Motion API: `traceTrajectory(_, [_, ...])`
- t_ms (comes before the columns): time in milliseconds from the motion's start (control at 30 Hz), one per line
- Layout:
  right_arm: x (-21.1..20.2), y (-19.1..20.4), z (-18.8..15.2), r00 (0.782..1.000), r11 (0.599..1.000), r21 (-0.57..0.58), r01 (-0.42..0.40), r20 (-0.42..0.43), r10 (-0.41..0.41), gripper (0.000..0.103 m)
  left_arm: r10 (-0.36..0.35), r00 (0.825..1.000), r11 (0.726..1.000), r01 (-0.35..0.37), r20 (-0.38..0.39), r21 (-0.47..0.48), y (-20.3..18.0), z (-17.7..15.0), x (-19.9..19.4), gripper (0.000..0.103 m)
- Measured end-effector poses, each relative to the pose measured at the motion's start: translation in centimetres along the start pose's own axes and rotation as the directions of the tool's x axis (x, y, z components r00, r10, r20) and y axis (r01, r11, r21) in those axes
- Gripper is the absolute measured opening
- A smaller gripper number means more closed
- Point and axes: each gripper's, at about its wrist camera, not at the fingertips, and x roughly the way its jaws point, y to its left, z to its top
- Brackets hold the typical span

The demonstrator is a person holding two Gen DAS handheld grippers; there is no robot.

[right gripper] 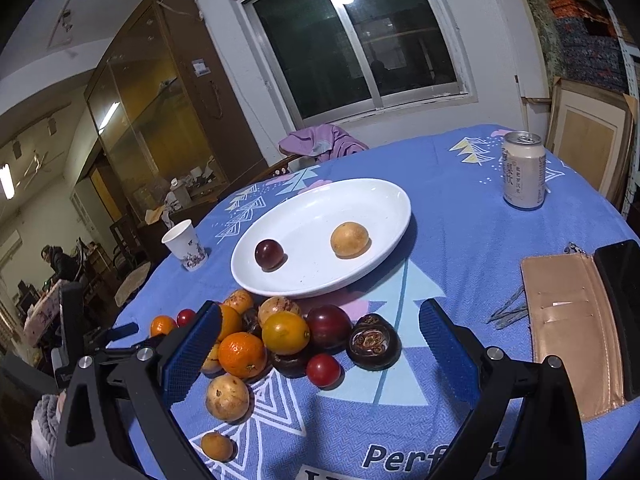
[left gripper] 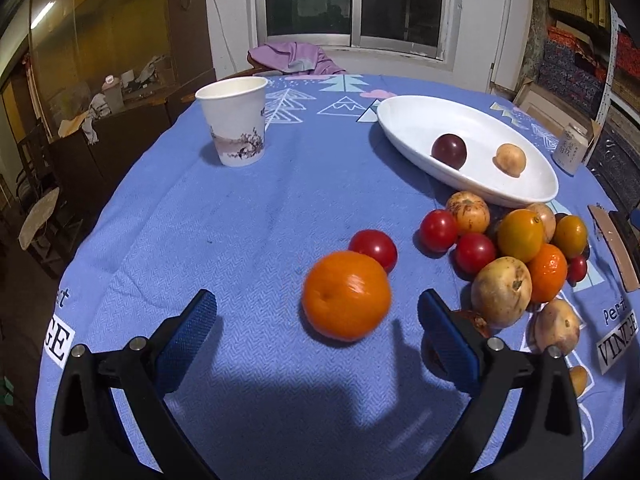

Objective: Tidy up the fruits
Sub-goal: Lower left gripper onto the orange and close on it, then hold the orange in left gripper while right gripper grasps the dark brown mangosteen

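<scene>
Blue tablecloth (right gripper: pixel 460 240) lettered "Perfect"

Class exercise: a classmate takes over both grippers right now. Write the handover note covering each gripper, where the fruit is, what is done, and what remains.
Left gripper: open, empty, an orange lying loose on the cloth between its fingers.
Right gripper: open, empty, over the fruit pile.
White plate: holds a dark plum and a tan fruit.
Done: those two fruits plated.
Left: the orange, the red tomato behind it, and the pile beside the plate.
</scene>
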Motion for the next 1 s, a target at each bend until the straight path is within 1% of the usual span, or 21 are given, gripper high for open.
traceTrajectory(67, [0.2,0.4,-0.1,1.0,1.0,-0.027,0.01,-0.007,-0.01,0.1,0.008,1.0,1.0,-0.009,0.021,0.017,-0.3,0.1,-0.2,0.099])
traceTrajectory(133, [0.4,0.6,-0.2,1.0,0.999,-0.043,0.018,-0.015,-0.019,0.1,0.008,1.0,0.999,-0.009,0.022,0.031,-0.6,0.1,-0.1,0.098])
traceTrajectory(200, [0.6,0.6,-0.2,0.999,0.998,-0.05,0.033,-0.017,-0.034,0.1,-0.003,1.0,0.999,0.003,0.019,0.041,-0.8,0.0,-0.1,0.084])
traceTrajectory(233, [0.6,0.5,-0.2,0.999,0.998,-0.053,0.041,-0.018,-0.042,0.1,-0.022,1.0,0.999,0.022,0.011,0.046,-0.9,0.0,0.0,0.073])
traceTrajectory(267, [0.7,0.4,-0.2,0.999,0.997,-0.052,0.048,-0.021,-0.049,0.1,-0.035,0.999,0.998,0.035,0.002,0.049,-1.0,-0.1,0.1,0.066])
traceTrajectory(333, [0.7,0.1,-0.3,0.998,0.998,-0.044,0.052,-0.024,-0.053,0.1,-0.042,0.999,0.997,0.043,-0.02,0.059,-1.3,-0.2,0.7,0.058])
traceTrajectory(367, [0.8,0.0,-0.3,0.998,0.998,-0.038,0.049,-0.027,-0.05,0.1,-0.049,0.998,0.997,0.05,-0.026,0.063,-1.4,-0.2,0.8,0.056])
traceTrajectory(433, [0.9,-0.1,-0.3,0.998,0.998,-0.034,0.048,-0.029,-0.049,0.1,-0.06,0.998,0.996,0.062,-0.023,0.068,-1.6,-0.2,0.8,0.056])
traceTrajectory(533, [0.9,0.0,-0.4,0.998,0.998,-0.038,0.046,-0.033,-0.047,0.1,-0.056,0.998,0.996,0.057,-0.012,0.071,-1.6,-0.1,0.7,0.048])
traceTrajectory(700, [1.1,-0.2,-0.4,0.997,0.997,-0.045,0.061,-0.043,-0.063,0.1,-0.055,0.998,0.996,0.056,-0.012,0.074,-1.5,-0.1,0.7,0.047])
traceTrajectory(767, [1.3,-0.3,-0.4,0.995,0.995,-0.064,0.08,-0.057,-0.084,0.099,-0.047,0.999,0.996,0.048,-0.011,0.081,-1.6,-0.2,0.6,0.047])
traceTrajectory(800, [1.4,-0.4,-0.5,0.993,0.993,-0.077,0.093,-0.065,-0.098,0.094,-0.043,0.999,0.995,0.044,-0.01,0.086,-1.7,-0.3,0.5,0.047])
traceTrajectory(833, [1.6,-0.4,-0.8,0.989,0.988,-0.099,0.115,-0.08,-0.123,0.085,-0.04,0.999,0.995,0.04,-0.009,0.09,-1.8,-0.3,0.5,0.047])
traceTrajectory(867, [1.9,-0.5,-1.1,0.986,0.986,-0.11,0.127,-0.095,-0.138,0.081,-0.039,0.999,0.995,0.039,-0.009,0.091,-1.8,-0.4,0.5,0.047])
traceTrajectory(900, [2.2,-0.6,-1.4,0.983,0.985,-0.116,0.13,-0.114,-0.143,0.078,-0.039,0.999,0.995,0.04,-0.009,0.09,-1.7,-0.4,0.4,0.047])
traceTrajectory(1000, [2.8,-0.4,-2.0,0.979,0.981,-0.142,0.133,-0.135,-0.153,0.078,-0.042,0.999,0.996,0.042,-0.009,0.085,-1.7,-0.4,0.4,0.047])
